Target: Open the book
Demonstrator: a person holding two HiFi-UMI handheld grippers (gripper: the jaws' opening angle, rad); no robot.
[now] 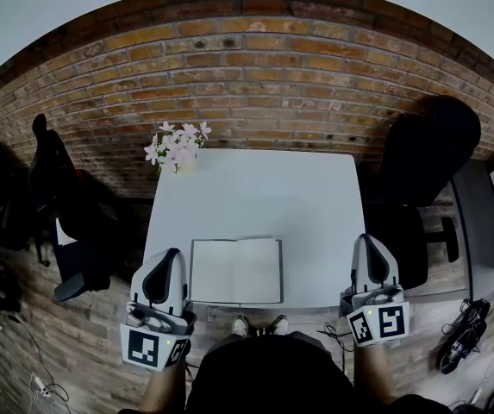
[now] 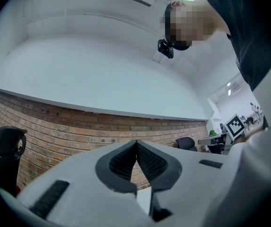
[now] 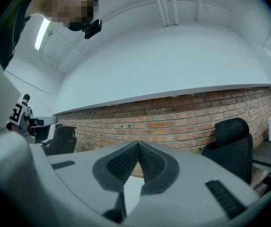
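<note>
lying open on white table (image 1: 315, 188), book (image 1: 235, 270) shows blank pages at near edge, between both tools; left gripper (image 1: 168, 276) just left of book, not touching, jaws pressed together on nothing; right gripper (image 1: 371, 259) at table's right edge, well apart from book, jaws likewise clenched, empty; pink flowers (image 1: 176, 145) at far left corner; brick wall (image 1: 255, 67) behind.

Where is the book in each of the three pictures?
Head view: the book lies low in the middle, on the white table, near its front edge.
Left gripper view: not in it.
Right gripper view: not in it.
Shared landmark: the brick wall, seen in all three views.
</note>
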